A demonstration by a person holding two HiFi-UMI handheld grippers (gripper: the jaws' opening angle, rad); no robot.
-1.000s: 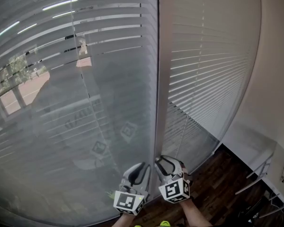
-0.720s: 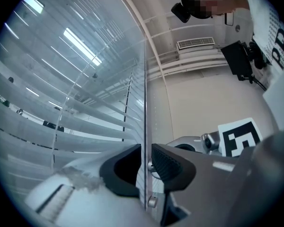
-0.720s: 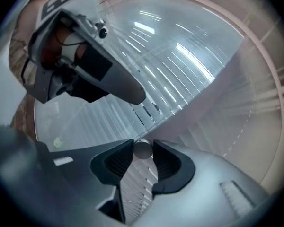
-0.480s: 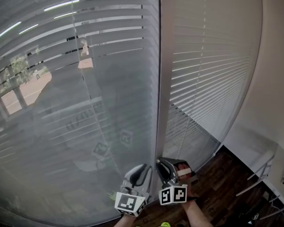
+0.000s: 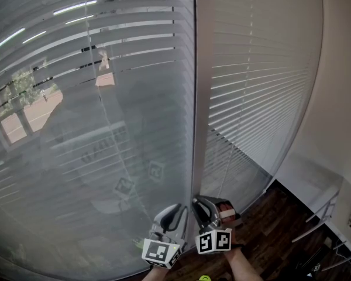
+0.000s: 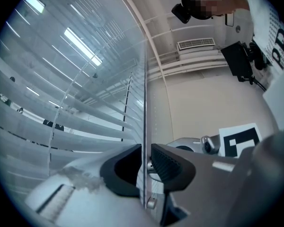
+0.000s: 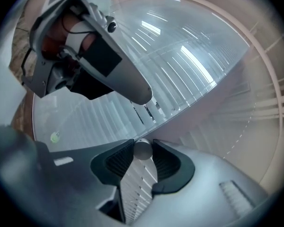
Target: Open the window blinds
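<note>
The left gripper (image 6: 146, 161), fingers (image 6: 171, 163) just closing yet released, is loosely straddling a thin clear plastic wand (image 6: 144, 103) beside white slatted window blinds (image 6: 61, 122). The right gripper (image 7: 142, 153) is clenching a rounded grey rod end (image 7: 143, 148), its length hidden.

Daylight thru blinds (image 5: 251, 98), glare, fisheye edges

Dark wood floor (image 5: 269, 222), lower right; white metal frame (image 5: 317, 220) resting on it by wall.

The right gripper (image 7: 143, 146) has just been closing its jaws, and its ribbed pads now touch both sides of the pale round tilt wand (image 7: 142, 150). Farther off, upper left, the left gripper (image 7: 141, 94) points toward the grey blind slats (image 7: 189, 79).
</note>
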